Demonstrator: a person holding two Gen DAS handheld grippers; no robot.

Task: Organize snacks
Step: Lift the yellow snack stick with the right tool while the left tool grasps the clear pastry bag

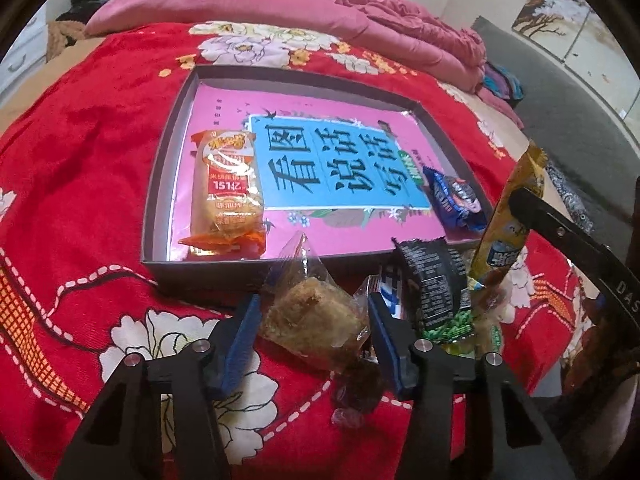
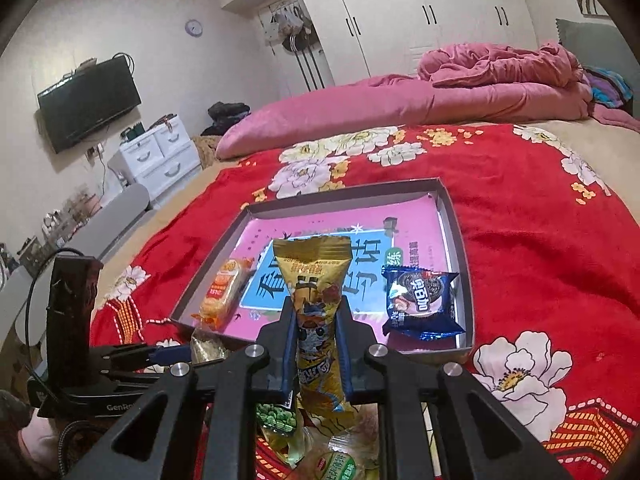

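Tray (image 1: 160,200) middle open between orange packet (image 1: 226,196) and blue packet (image 1: 454,198)

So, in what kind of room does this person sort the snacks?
Most likely a bedroom at home. The snack tray lies on a bed with a red floral blanket and pink bedding; white wardrobes and a wall-mounted TV stand behind.

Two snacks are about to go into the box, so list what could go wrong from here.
1. The right claw grips the yellow stick pack low down, so its tall free end may flop or slip during the move.
2. The left claw straddles the clear-wrapped cake with its jaws apart; the loose wrapper may be all it catches.
3. The black packet leans right beside it and could get dragged along.
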